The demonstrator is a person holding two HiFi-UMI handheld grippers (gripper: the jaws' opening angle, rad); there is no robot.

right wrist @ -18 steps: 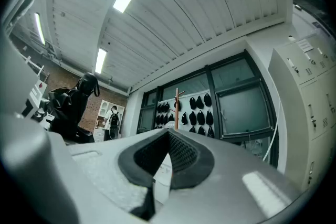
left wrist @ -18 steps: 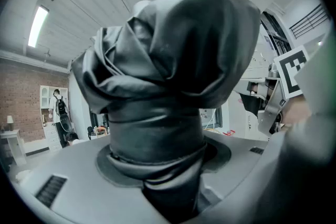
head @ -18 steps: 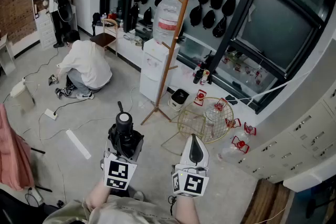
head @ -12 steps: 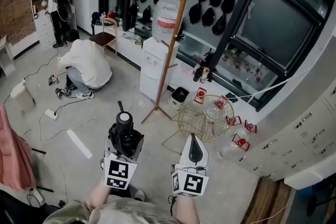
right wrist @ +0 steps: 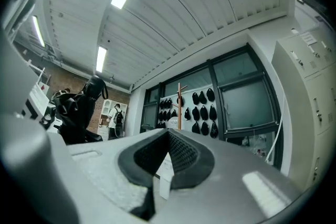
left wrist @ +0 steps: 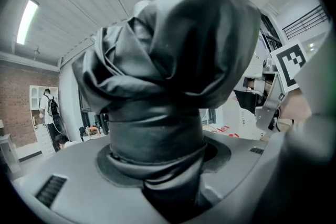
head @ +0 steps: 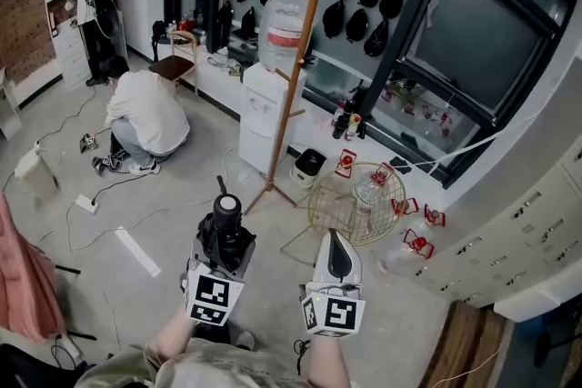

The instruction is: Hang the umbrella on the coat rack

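Holding a folded black umbrella (left wrist: 168,71), the left gripper (head: 221,243) has its jaws half closed round the soft, bunched fabric. The right gripper (head: 334,261) is closed and empty. The wooden coat rack (head: 296,77) stands well ahead. The umbrella looks light and squashy, perhaps slippery, and its end strap seems best for hooking.

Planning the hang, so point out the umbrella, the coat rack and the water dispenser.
umbrella (head: 225,236), head view, folded black canopy
coat rack (head: 296,77), head view, wooden pole
water dispenser (head: 259,127), head view, white cabinet
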